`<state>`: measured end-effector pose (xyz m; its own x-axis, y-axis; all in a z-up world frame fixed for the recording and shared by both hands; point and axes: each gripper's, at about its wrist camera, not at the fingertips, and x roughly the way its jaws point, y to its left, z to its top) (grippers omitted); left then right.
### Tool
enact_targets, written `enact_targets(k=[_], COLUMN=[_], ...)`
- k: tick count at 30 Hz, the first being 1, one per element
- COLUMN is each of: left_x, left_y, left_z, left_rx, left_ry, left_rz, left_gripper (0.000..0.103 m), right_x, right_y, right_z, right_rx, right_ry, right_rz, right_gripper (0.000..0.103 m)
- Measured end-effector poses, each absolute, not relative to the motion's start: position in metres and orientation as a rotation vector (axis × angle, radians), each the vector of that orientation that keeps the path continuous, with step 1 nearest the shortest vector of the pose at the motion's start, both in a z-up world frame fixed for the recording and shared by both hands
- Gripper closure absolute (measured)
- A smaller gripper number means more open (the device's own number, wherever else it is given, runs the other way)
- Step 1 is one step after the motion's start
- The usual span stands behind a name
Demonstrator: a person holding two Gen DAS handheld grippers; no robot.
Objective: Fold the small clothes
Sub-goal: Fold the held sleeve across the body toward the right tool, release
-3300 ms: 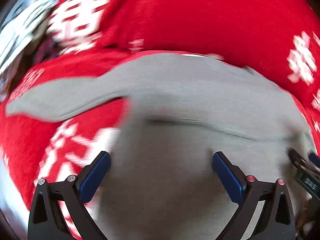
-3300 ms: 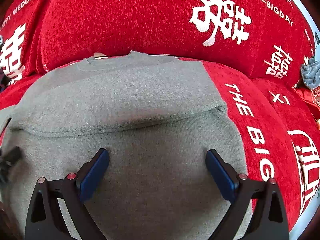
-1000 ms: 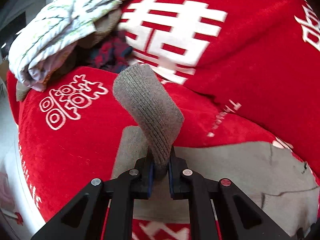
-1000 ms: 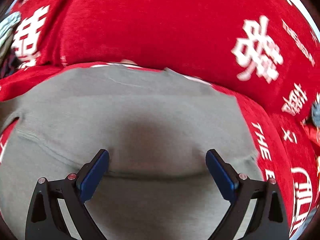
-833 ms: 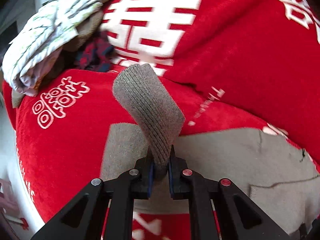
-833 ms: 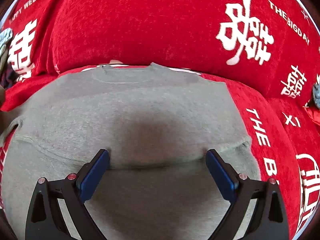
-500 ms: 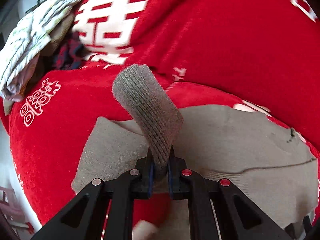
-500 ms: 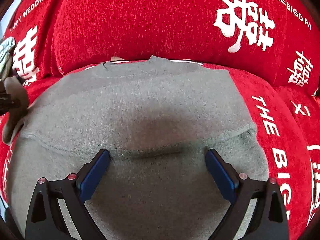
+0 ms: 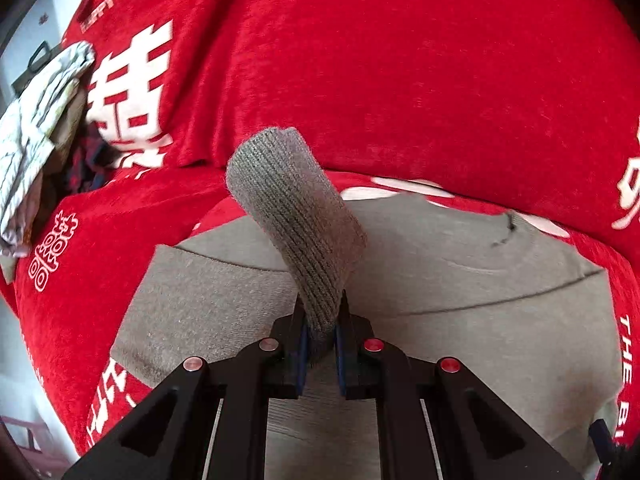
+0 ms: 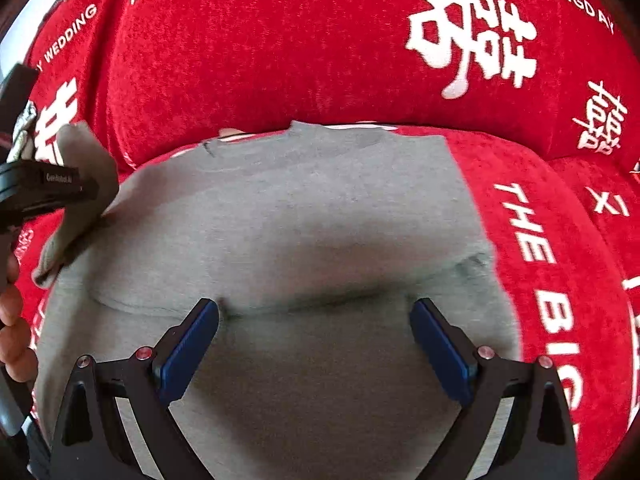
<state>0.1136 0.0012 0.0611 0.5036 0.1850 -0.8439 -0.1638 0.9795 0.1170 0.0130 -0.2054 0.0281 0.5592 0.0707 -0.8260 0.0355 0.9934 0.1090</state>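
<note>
A grey knit sweater (image 10: 304,216) lies flat on a red sofa seat, collar toward the backrest; it also shows in the left wrist view (image 9: 460,280). My left gripper (image 9: 320,344) is shut on the sweater's ribbed sleeve cuff (image 9: 296,216), which stands up between the fingers above the body of the sweater. In the right wrist view this sleeve (image 10: 80,184) hangs lifted at the sweater's left side. My right gripper (image 10: 316,344) is open, low over the middle of the sweater, with nothing between its blue pads (image 10: 188,344).
The red sofa cover (image 10: 280,48) with white characters and lettering rises as a backrest behind the sweater. A pile of other clothes (image 9: 36,120) lies at the sofa's left end. The seat's front edge (image 9: 48,384) drops off at left.
My left gripper has carried the held sleeve cuff rightward, from the sofa's left part to over the sweater body. The right gripper stays open over the sweater, shifting slightly.
</note>
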Motion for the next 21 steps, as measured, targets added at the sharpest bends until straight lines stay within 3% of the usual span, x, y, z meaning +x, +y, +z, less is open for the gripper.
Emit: enact_targets(k=[21], left_x=[0.105], left_y=[-0.108], left_z=[0.064], left_rx=[0.175], left_ry=[1.005], left_rz=[0.042], left_gripper=[0.091], right_x=[-0.01], right_y=[-0.217], right_z=[0.024], right_rx=[0.017], right_ry=[0.982], right_rz=[0.047], right_gripper=[0.005])
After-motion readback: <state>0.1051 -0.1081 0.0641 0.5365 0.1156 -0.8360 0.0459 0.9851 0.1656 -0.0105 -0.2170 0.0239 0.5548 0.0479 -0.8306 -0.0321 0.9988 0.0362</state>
